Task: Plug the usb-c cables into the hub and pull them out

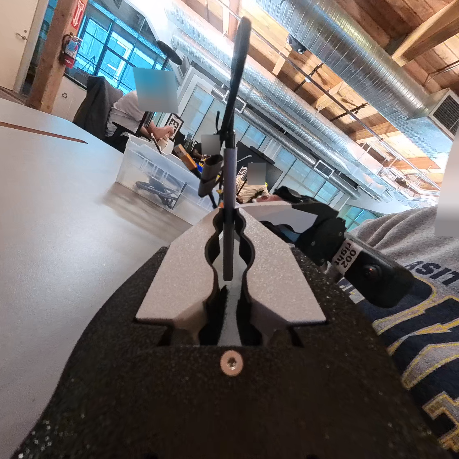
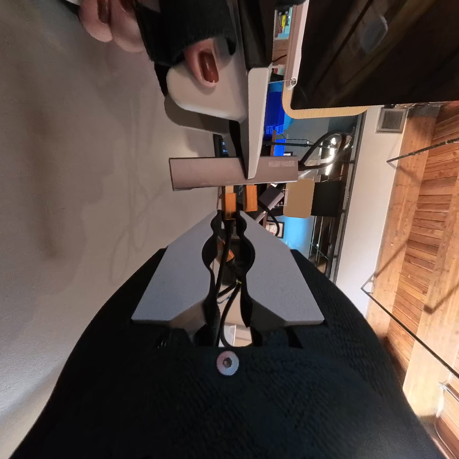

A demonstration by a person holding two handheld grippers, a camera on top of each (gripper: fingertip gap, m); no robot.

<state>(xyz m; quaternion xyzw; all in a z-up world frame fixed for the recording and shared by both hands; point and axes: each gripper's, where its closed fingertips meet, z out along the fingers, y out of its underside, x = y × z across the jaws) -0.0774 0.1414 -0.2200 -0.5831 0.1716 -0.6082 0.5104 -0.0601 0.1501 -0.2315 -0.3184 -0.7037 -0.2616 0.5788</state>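
Left gripper [image 1: 228,218] clamps the hub [image 1: 228,188]; right gripper [image 2: 228,217] seemingly pinches an orange plug [image 2: 228,202].

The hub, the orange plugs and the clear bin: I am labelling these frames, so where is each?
hub [image 2: 198,171]: right wrist view, its flat grey side.
orange plugs [image 2: 229,201]: right wrist view, the body of the left plug.
clear bin [image 1: 149,171]: left wrist view, its near wall.
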